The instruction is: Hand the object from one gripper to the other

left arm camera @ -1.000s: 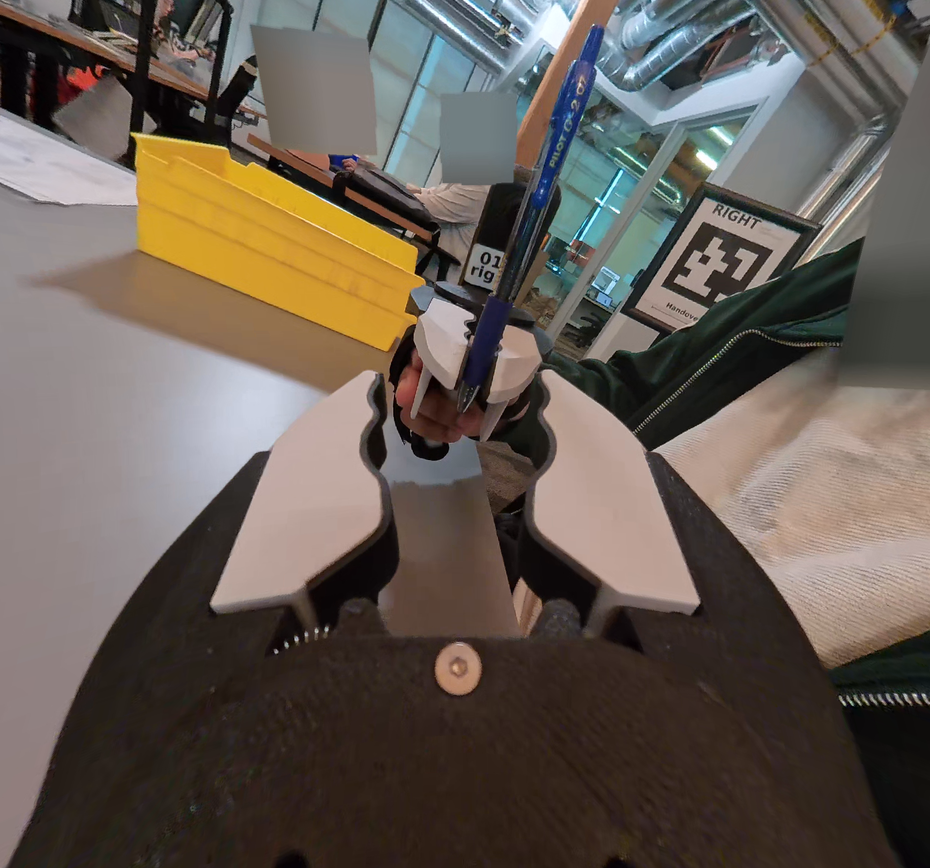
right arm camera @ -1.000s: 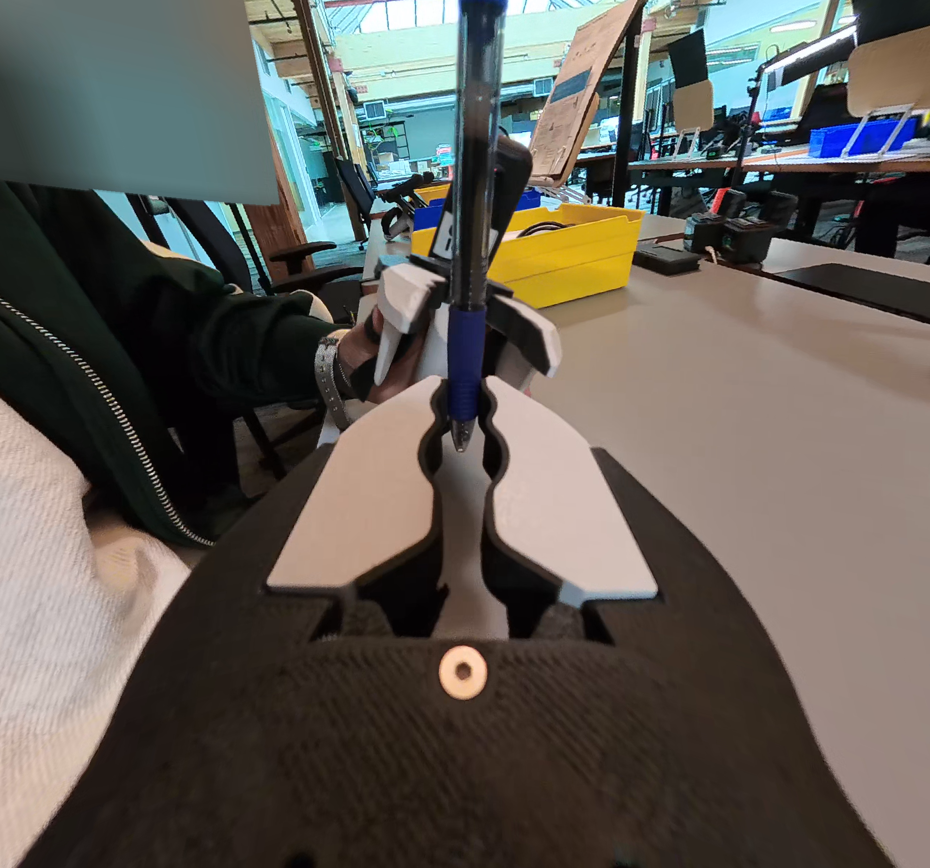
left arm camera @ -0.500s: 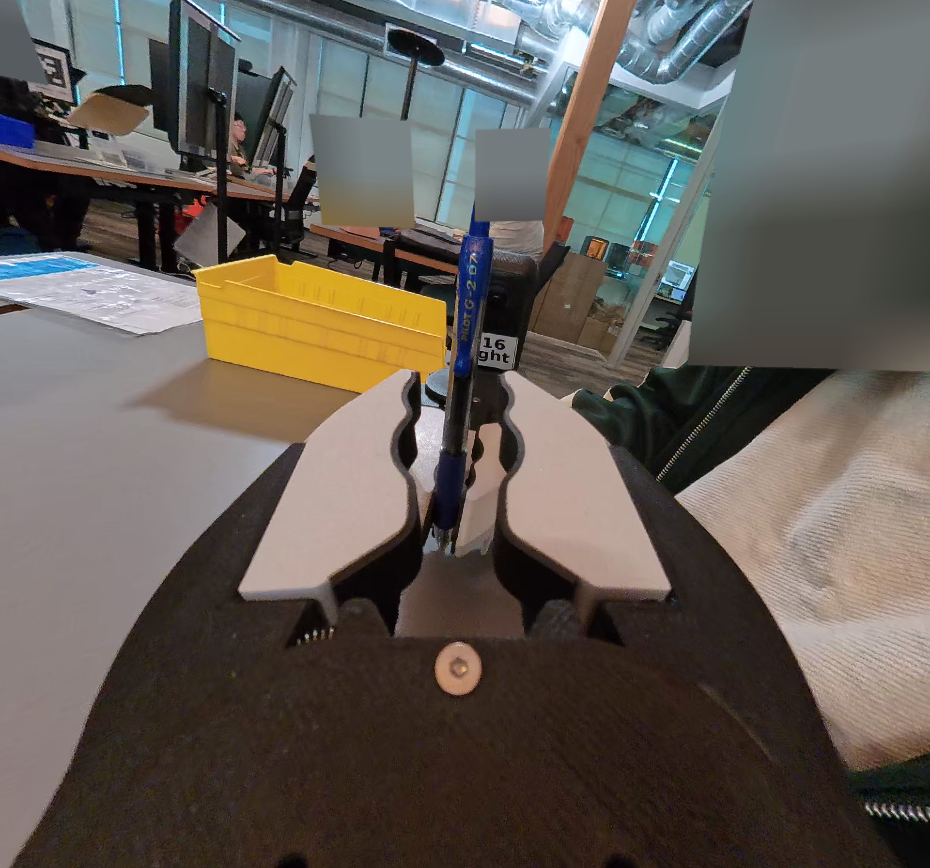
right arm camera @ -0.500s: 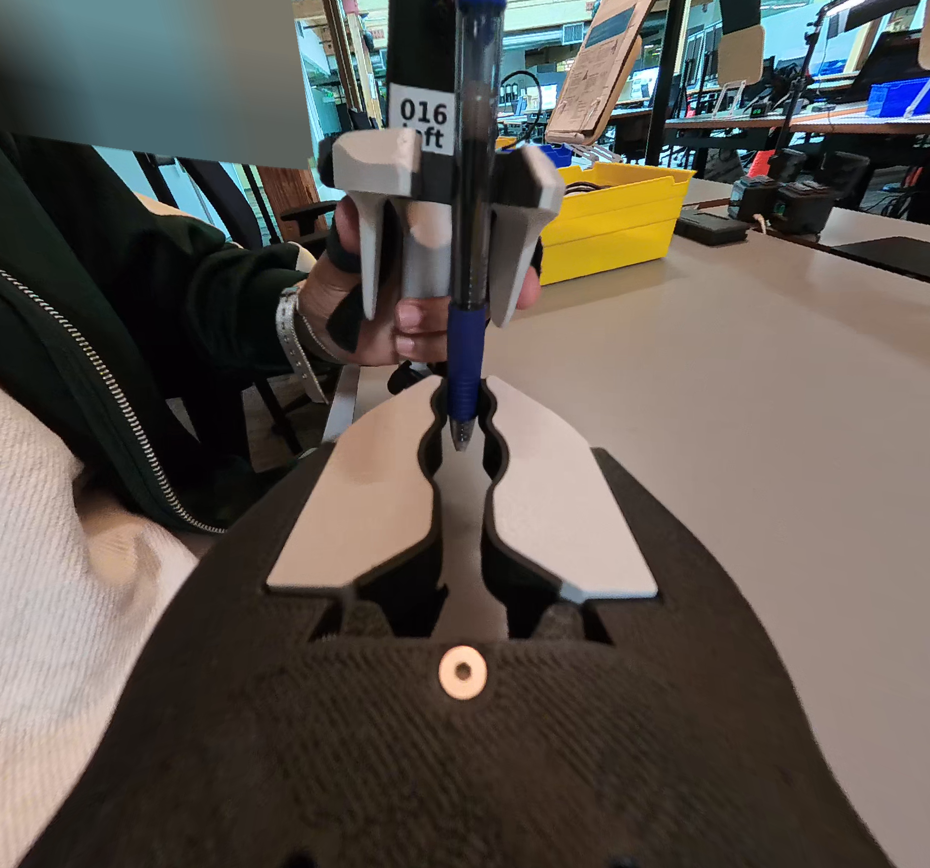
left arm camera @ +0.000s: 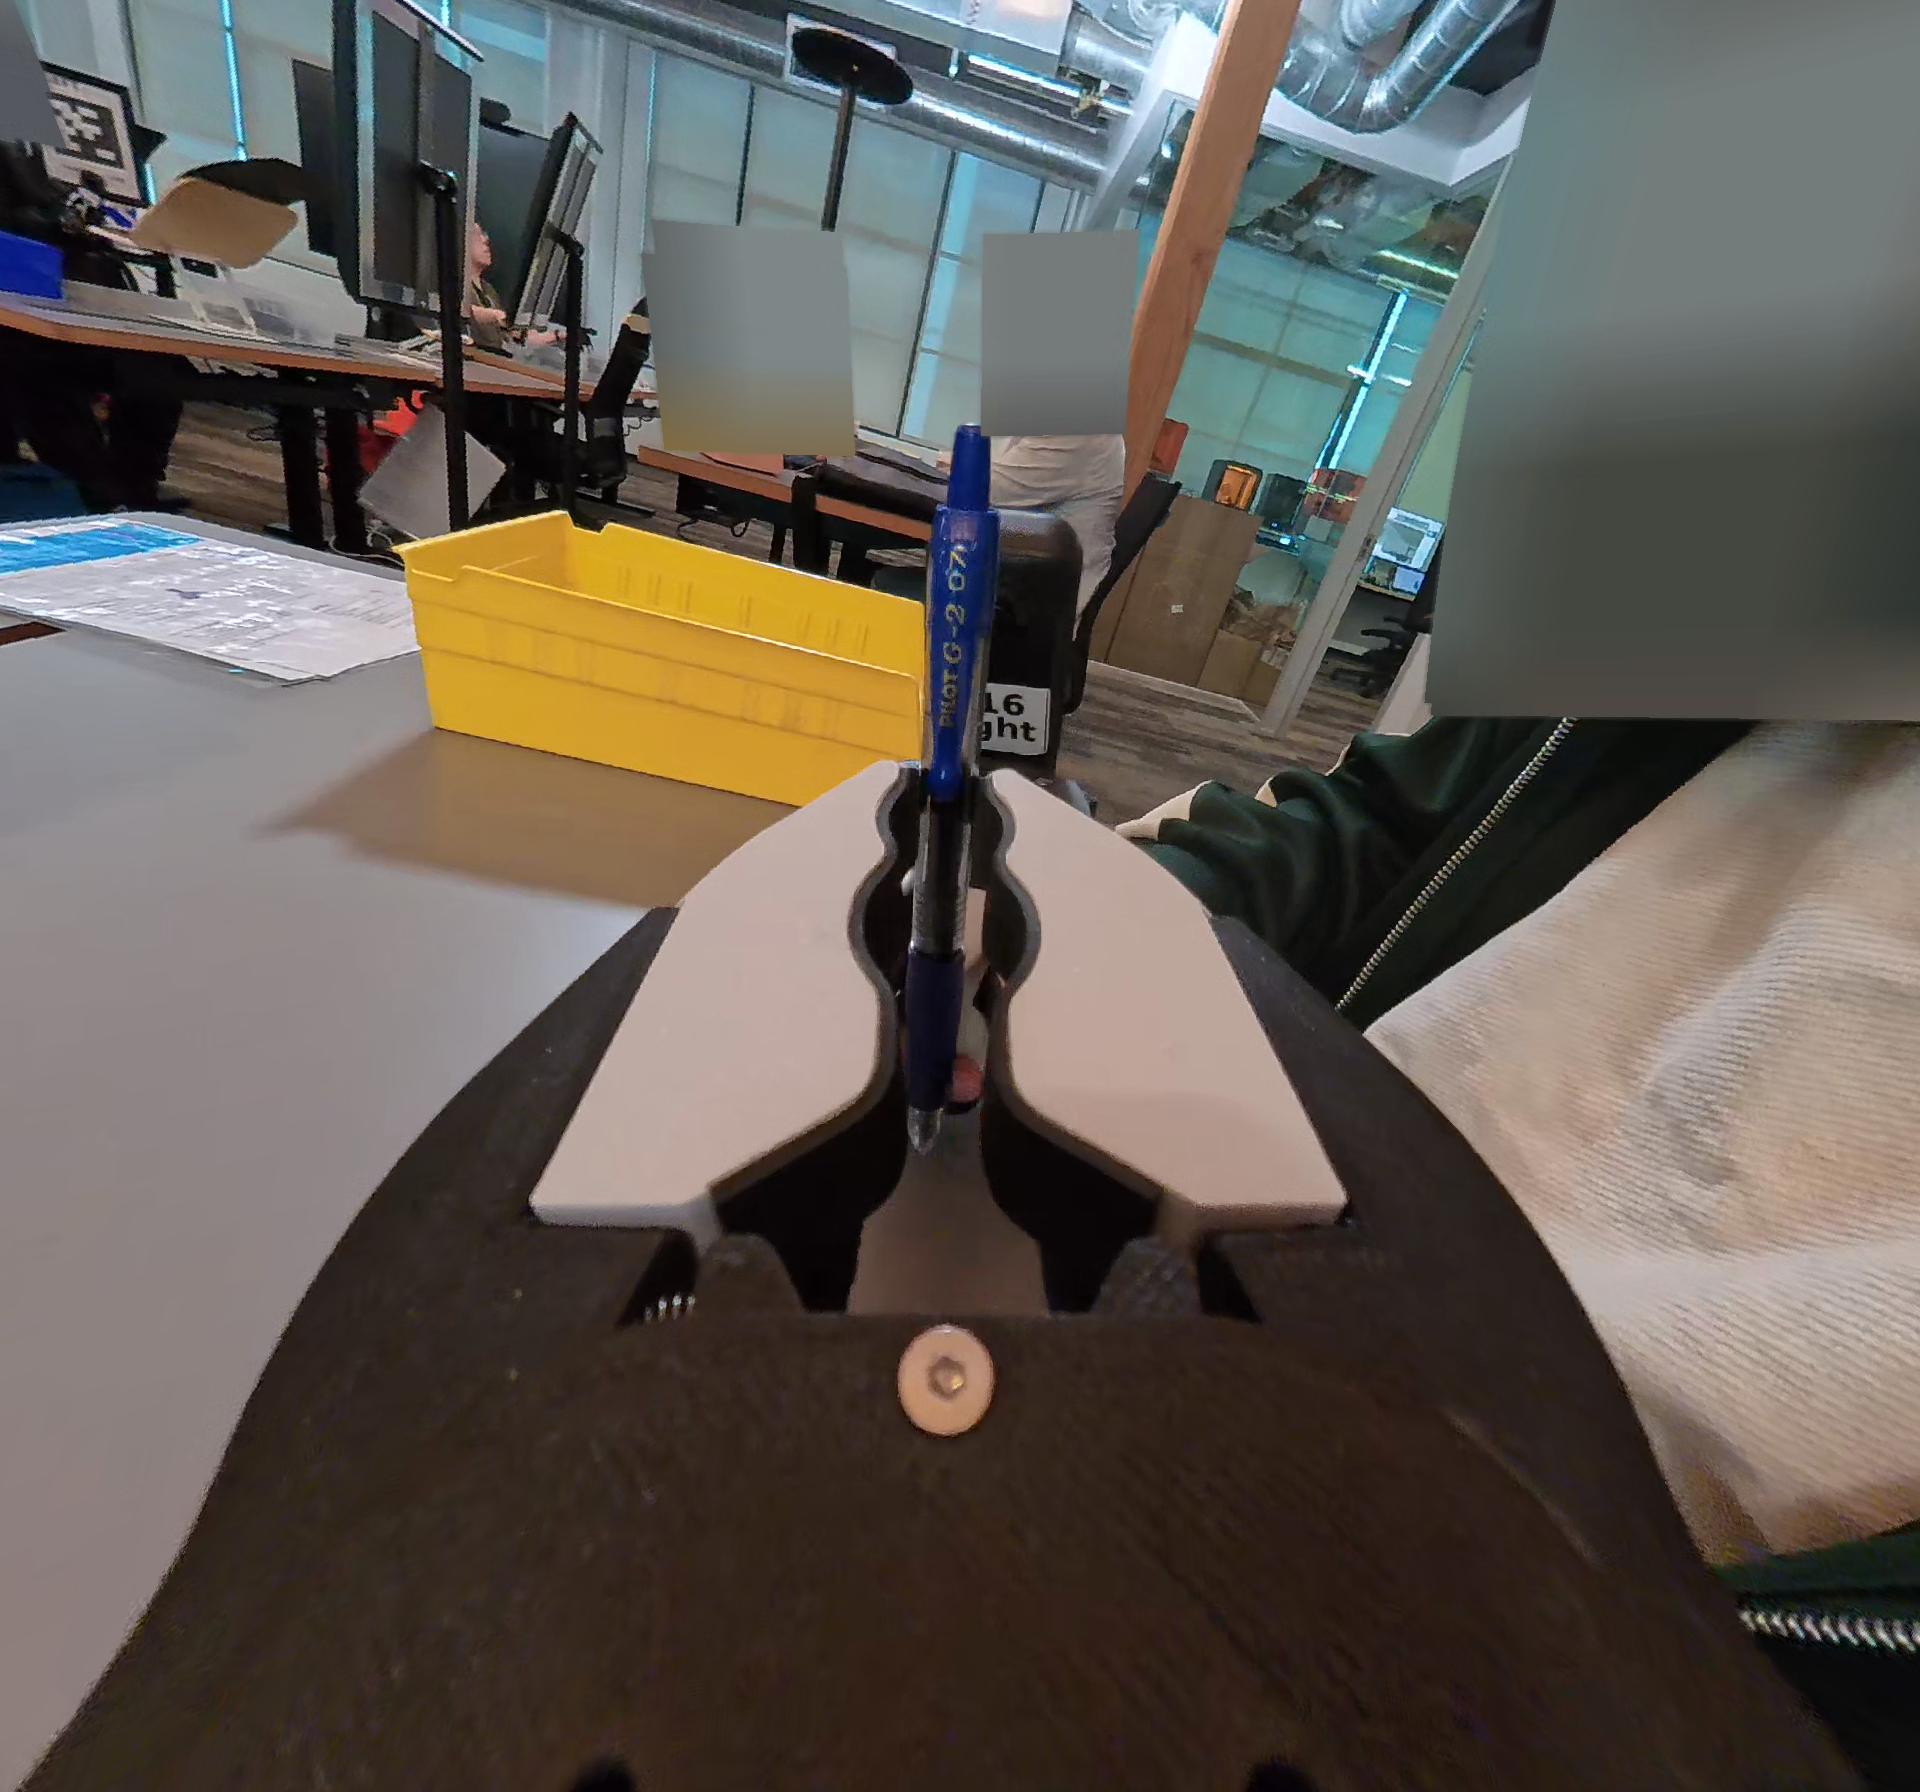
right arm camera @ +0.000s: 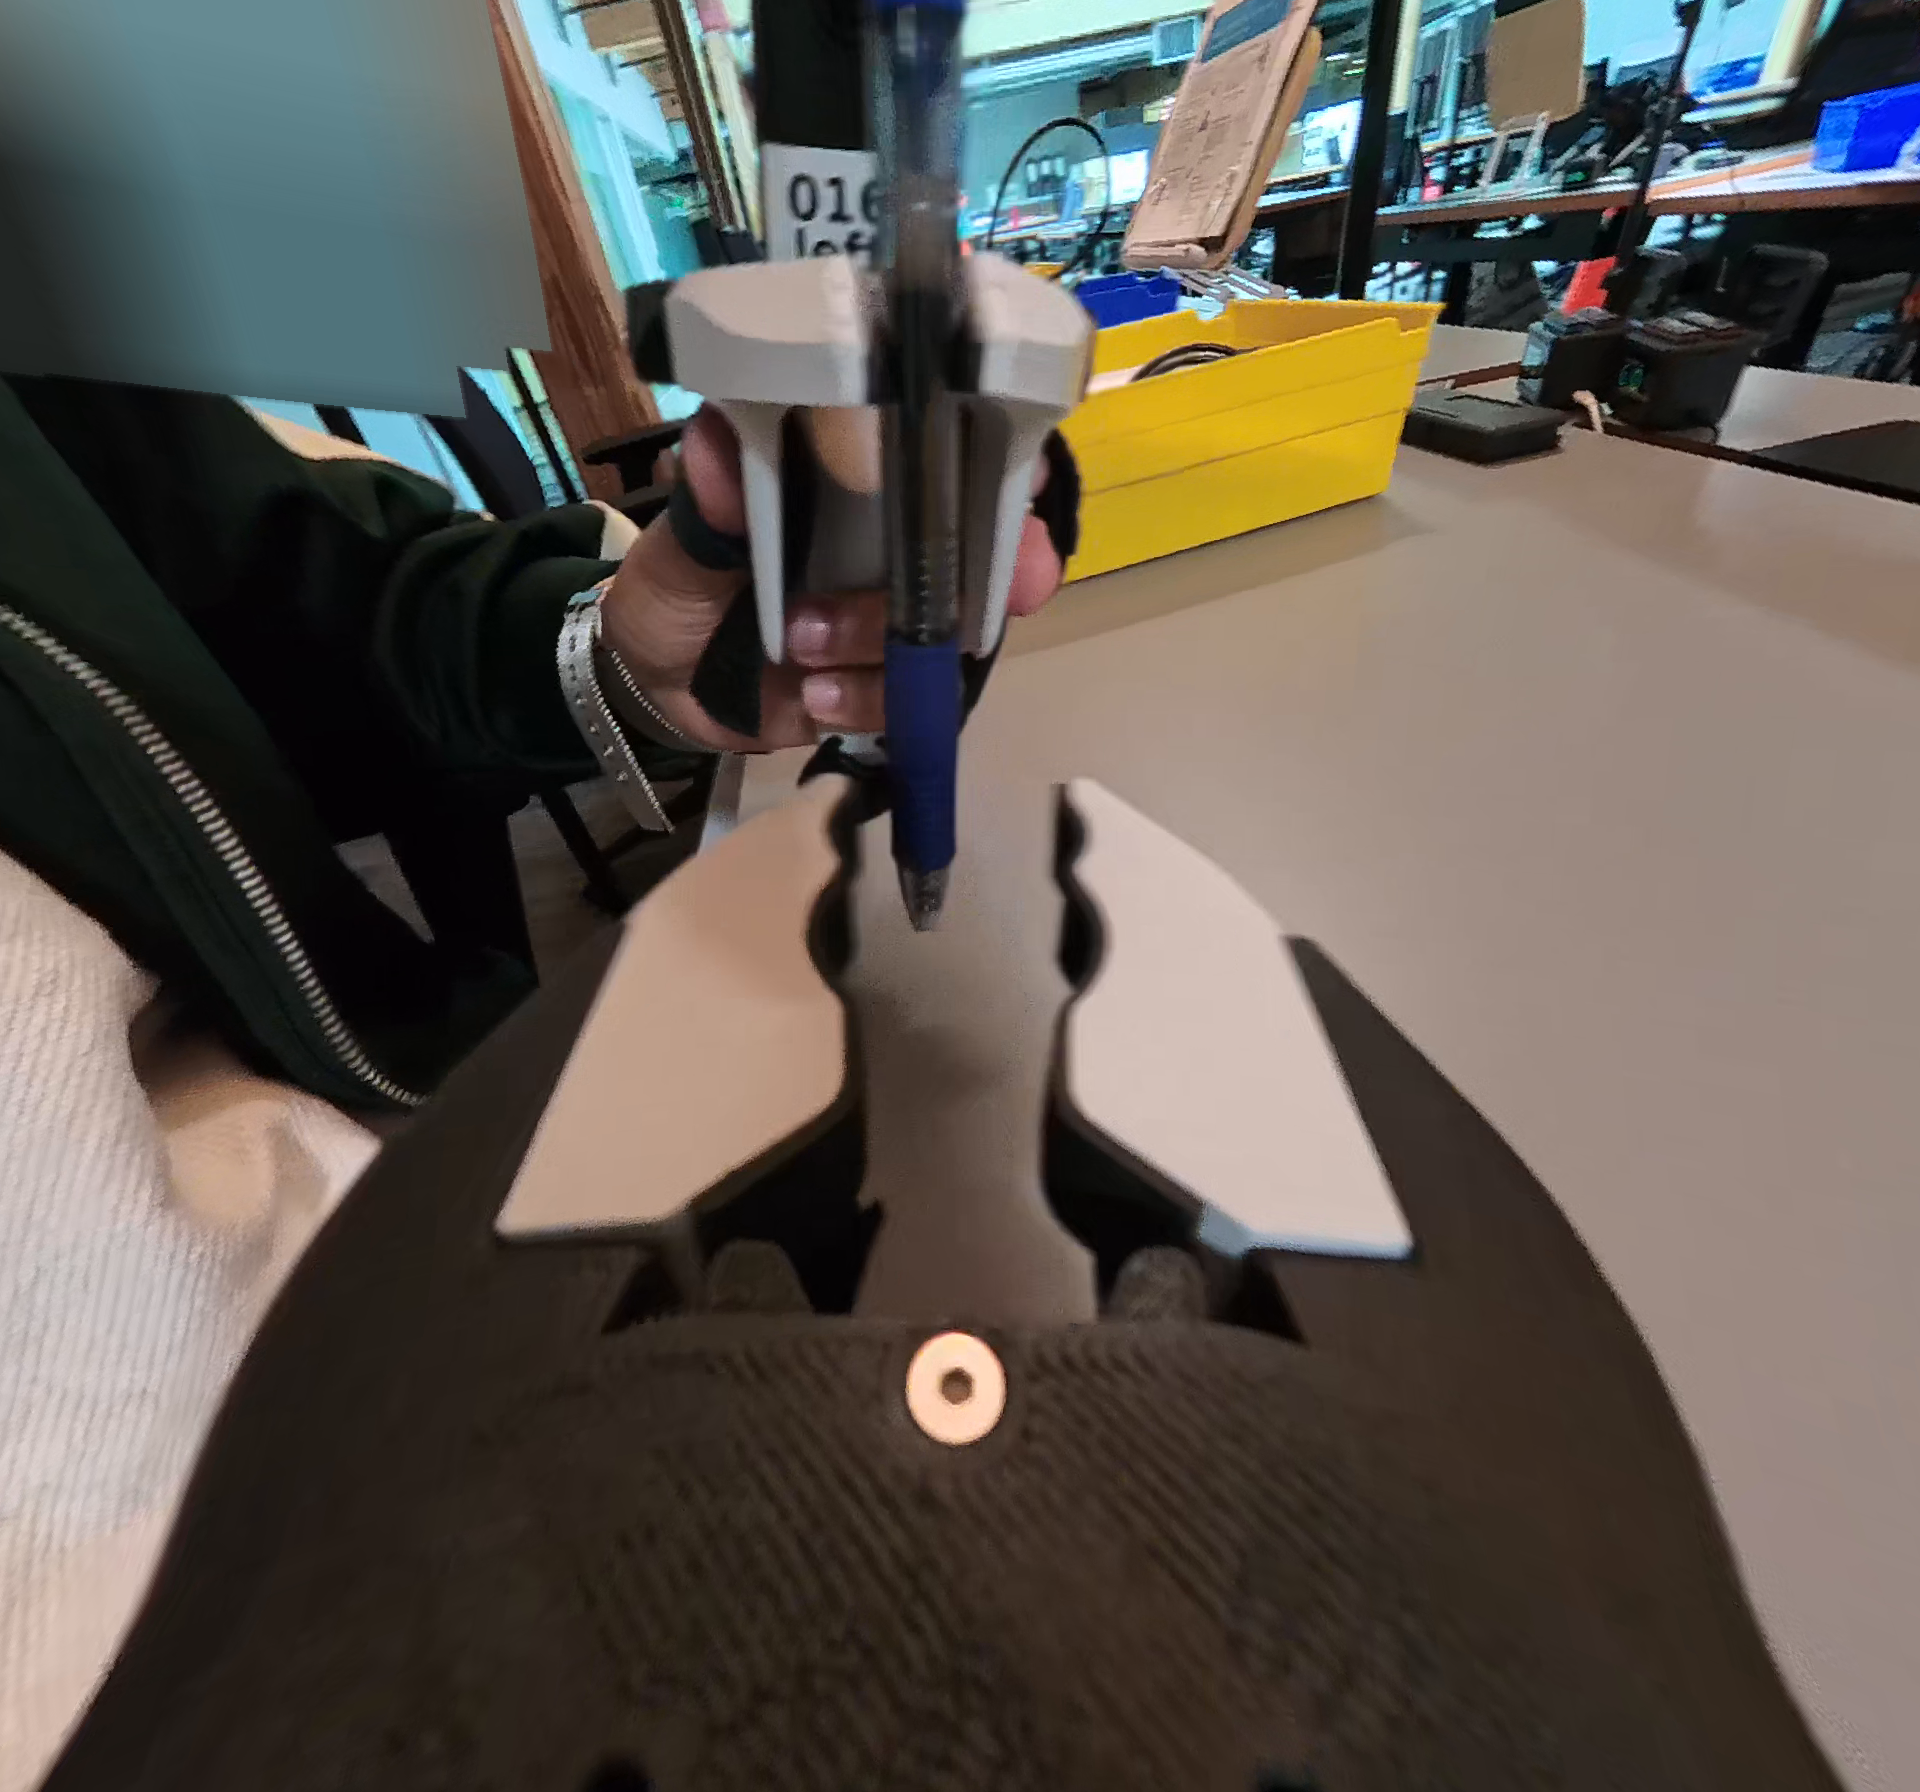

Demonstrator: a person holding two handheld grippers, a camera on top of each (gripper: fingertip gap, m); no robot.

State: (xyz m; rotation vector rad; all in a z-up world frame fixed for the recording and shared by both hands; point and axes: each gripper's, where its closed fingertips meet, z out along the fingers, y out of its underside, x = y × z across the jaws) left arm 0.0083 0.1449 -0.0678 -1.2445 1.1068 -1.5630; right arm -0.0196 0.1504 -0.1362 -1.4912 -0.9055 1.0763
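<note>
The left tongs, smooth pale plastic blades with wavy black inner edges, are clenched on the blue pen, which stands upright, tip down, above the matte grey bench. The right tongs are released, blades apart either side of the pen's ribbed rubber grip and metal tip. A ridged yellow plastic bin sits at the bench's far edge.

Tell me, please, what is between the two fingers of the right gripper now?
In the right wrist view, the right gripper is open; only the blue pen's tip hangs in the gap, touching neither finger. The left gripper clamps the pen above.
</note>
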